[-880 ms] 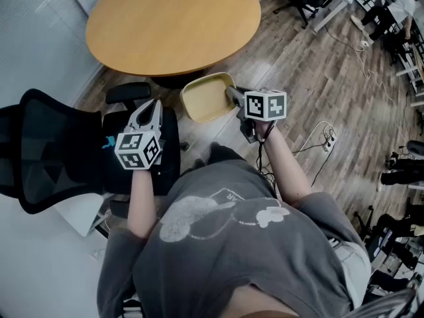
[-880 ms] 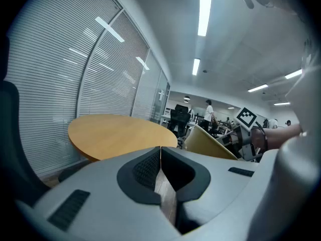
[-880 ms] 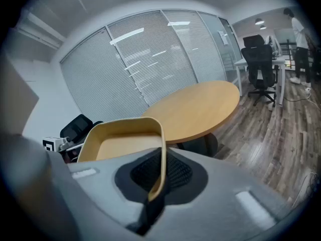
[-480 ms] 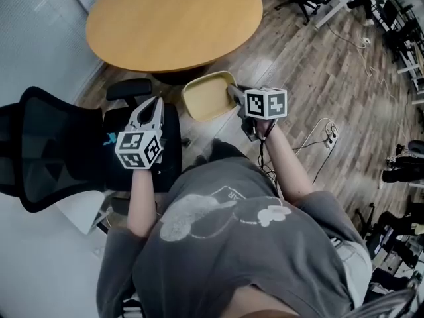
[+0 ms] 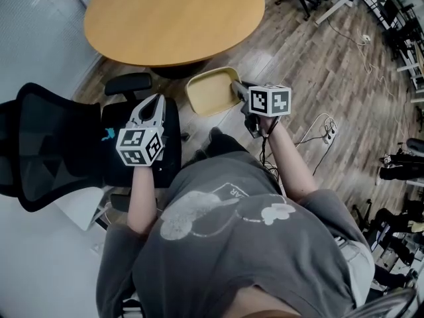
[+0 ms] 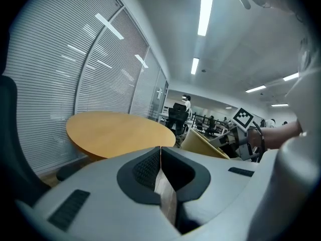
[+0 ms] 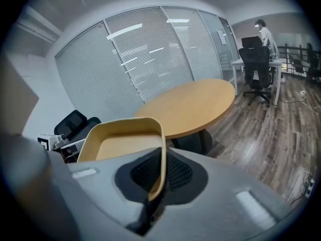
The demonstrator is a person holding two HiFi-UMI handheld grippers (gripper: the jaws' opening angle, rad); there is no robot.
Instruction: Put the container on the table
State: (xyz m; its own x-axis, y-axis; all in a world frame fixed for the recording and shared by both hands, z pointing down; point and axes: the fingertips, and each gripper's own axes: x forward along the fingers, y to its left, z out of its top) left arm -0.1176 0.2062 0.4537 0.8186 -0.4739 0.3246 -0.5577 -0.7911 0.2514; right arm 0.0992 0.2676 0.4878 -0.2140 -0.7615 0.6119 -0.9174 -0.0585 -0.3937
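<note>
Head view: your right gripper [image 5: 236, 89] has the yellow container [image 5: 211, 93] by its rim. It hangs in the air over the wood floor [image 5: 311, 52], just short of the near edge of the round wooden worktop [image 5: 172, 18], not on it and not touching it.

Right gripper view: fingers [image 7: 183, 172] are narrow and clamped on the container's right-hand wall, with the rim running down between the pads. The tray opening faces up and tilts slightly. The worktop sits beyond it and a bit to the right, with window blinds [image 7: 145, 59] behind.

Your left gripper [image 5: 157, 103] is over the seat of the black office chair [image 5: 59, 144], just left of the container and clear of it.

Left gripper view: fingers [image 6: 145, 169] are pressed together with nothing between them. From there you see the worktop ahead-left, and the container on the right with the right gripper's marker cube [image 6: 243, 118] behind it.
</note>
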